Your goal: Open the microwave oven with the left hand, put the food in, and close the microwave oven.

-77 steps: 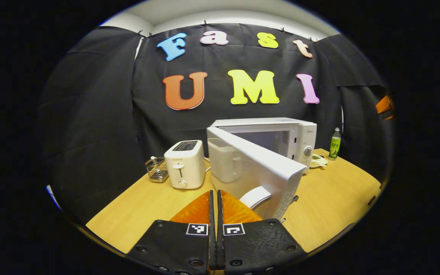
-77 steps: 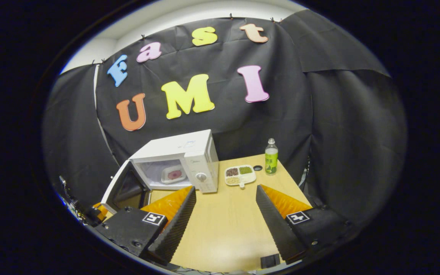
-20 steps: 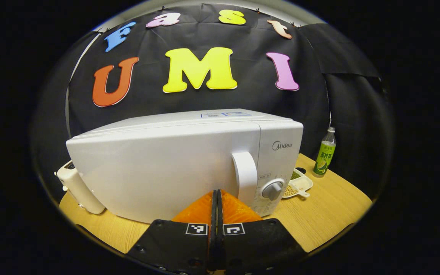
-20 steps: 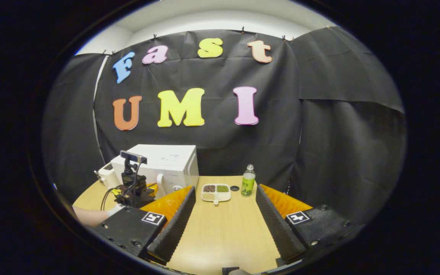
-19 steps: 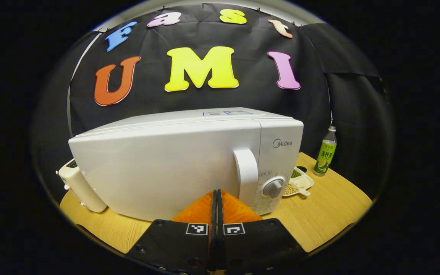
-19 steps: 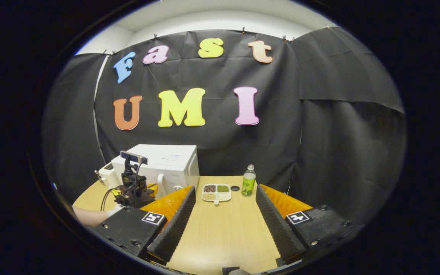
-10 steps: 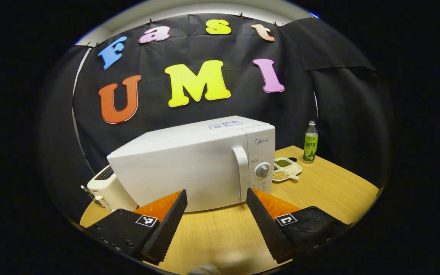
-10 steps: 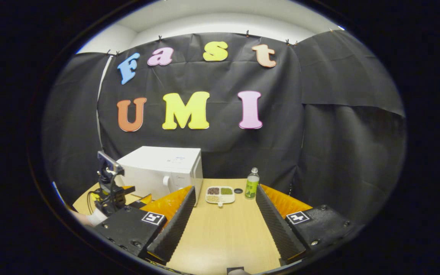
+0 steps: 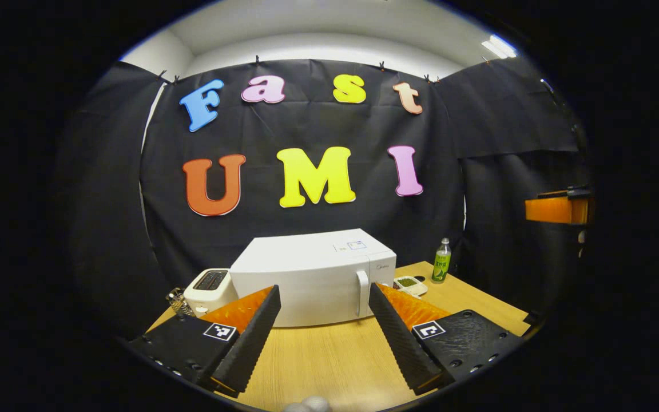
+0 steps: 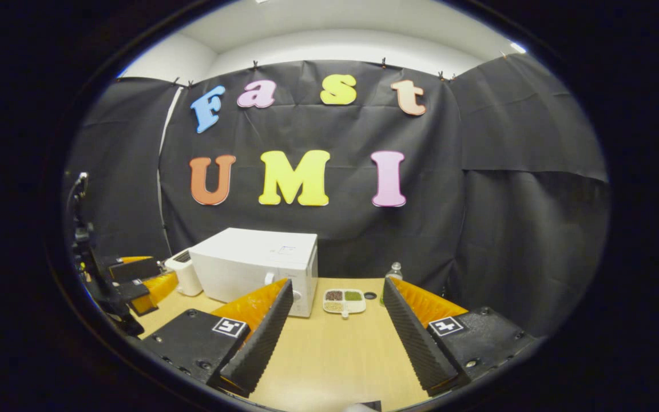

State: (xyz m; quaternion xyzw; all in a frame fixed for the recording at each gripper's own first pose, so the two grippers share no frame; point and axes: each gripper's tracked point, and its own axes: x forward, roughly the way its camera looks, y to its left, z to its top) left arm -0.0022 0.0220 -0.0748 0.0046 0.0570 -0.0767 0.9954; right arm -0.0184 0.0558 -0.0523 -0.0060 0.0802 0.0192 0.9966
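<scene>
Pulled back from the white box-shaped microwave oven (image 9: 312,277), now farther off than a moment ago. Door shut, white handle (image 9: 362,293) on the front. Sits on the light wooden desk (image 9: 329,360), next to a small white toaster (image 9: 208,285). Left gripper (image 9: 324,297) empty, jaws wide apart. Right gripper (image 10: 336,292) empty too, jaws wide. Near the oven's right side: a white tray of beans (image 10: 344,300) and a green plastic bottle (image 9: 440,261).

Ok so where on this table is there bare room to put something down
The widest bare patch of the table is the near part, in front of the microwave and the divided snack tray. It is crowded along the back: toaster, microwave, tray and green bottle stand in a row.
</scene>
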